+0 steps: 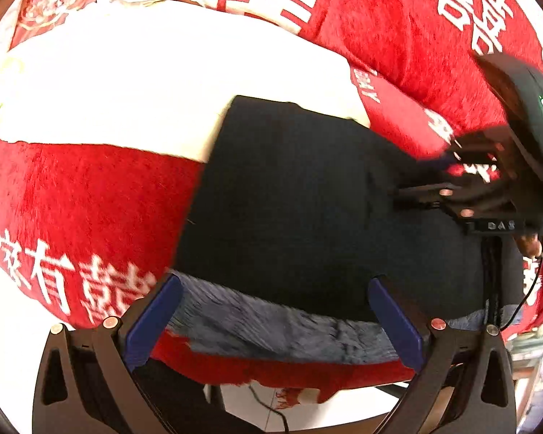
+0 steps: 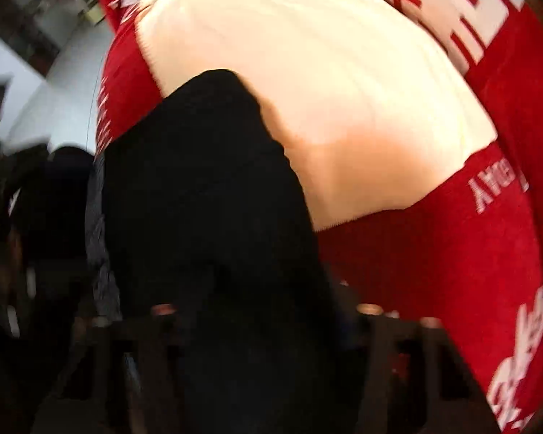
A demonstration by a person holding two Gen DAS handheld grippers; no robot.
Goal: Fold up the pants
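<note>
Your landmark is the black pants (image 1: 293, 195), lying on a red blanket (image 1: 83, 195) printed with large white characters. A plain white cloth (image 1: 155, 83) sits just beyond the pants, touching their far edge. Along the near edge of the pants a fuzzy grey lining (image 1: 271, 322) shows, turned outward; how many layers lie under it you cannot make out.

Your left gripper (image 1: 271, 322) stands wide over that near edge. Its two blue fingers (image 1: 152, 322) flank the grey strip, one at each side, and nothing is pinched between them. Whether the pads touch the cloth is unclear.

Your right gripper (image 1: 430, 177) comes in at the right-hand side of the pants, seen from the left wrist camera. There the fingers look drawn close together at the edge of the dark fabric, but motion blur smears them, and the hand (image 1: 535, 242) behind is cut off by the frame edge.

The right wrist view is badly blurred. The pants (image 2: 206, 224) fill its centre and run straight down over the right gripper (image 2: 264, 318), hiding the fingertips; only dim bolt heads and dark frame bars show. The jaws read as narrow with black fabric between them, so take it as a grip on the pants. The left edge of that view is dark, and its shapes cannot be named.
</note>
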